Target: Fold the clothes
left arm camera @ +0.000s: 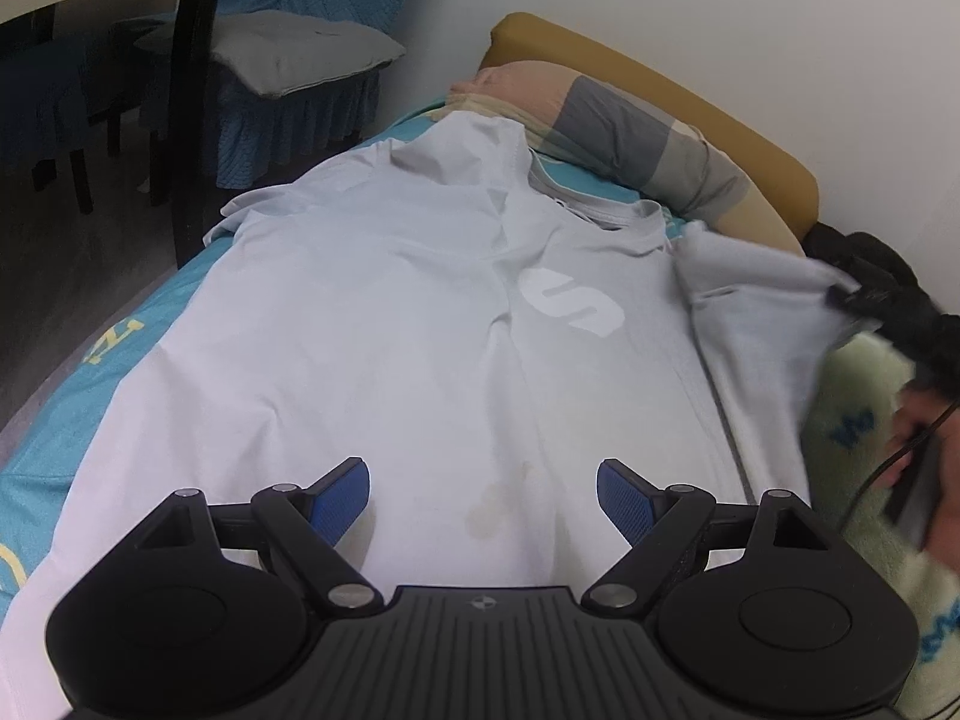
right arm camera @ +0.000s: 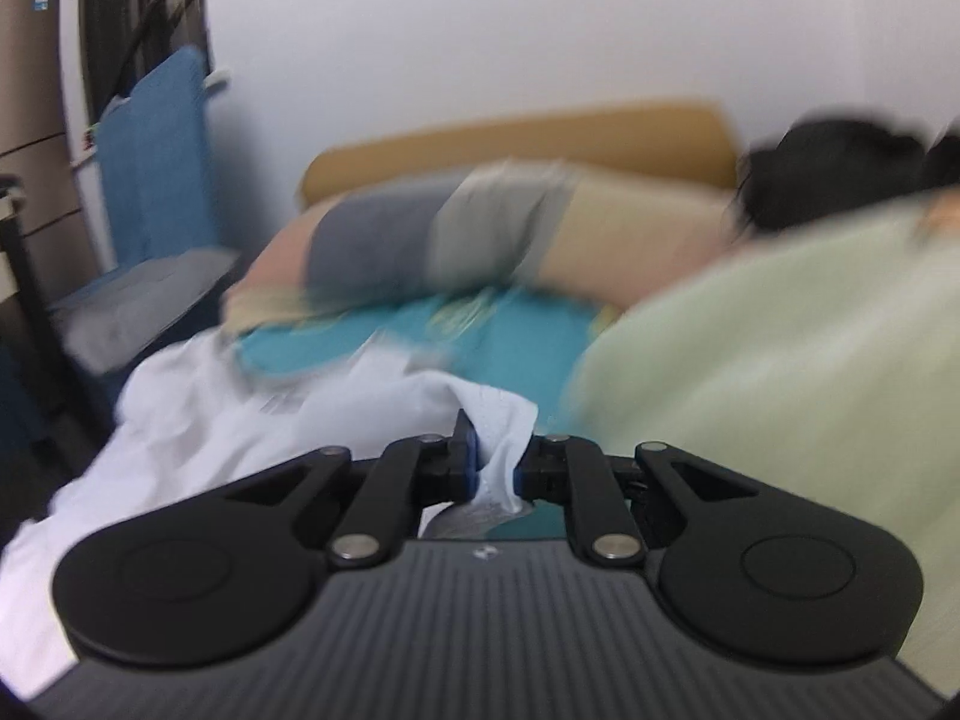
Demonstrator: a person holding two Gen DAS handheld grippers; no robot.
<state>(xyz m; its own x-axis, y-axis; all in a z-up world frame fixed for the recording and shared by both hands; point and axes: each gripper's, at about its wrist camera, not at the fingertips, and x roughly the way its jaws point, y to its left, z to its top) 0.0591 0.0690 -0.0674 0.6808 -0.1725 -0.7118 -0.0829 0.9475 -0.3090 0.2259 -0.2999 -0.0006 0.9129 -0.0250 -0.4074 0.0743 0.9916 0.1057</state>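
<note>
Pinching the white T-shirt (right arm camera: 498,450), right gripper (right arm camera: 498,462) jaws closed; left gripper (left arm camera: 483,495) jaws wide, empty; pillow (left arm camera: 630,132) beyond

- A home bedroom: a bed (left arm camera: 72,360) with a turquoise printed sheet stands against a plain white wall (left arm camera: 720,12).
- A mustard-yellow padded headboard (left arm camera: 690,96) backs a colour-block pillow (left arm camera: 636,138) in peach, grey and beige.
- Beside the bed, a dark-framed chair (left arm camera: 198,90) carries a grey cushion (left arm camera: 300,54) over a blue frilled cover.
- A pale T-shirt (left arm camera: 372,312) lies spread across the bed.
</note>
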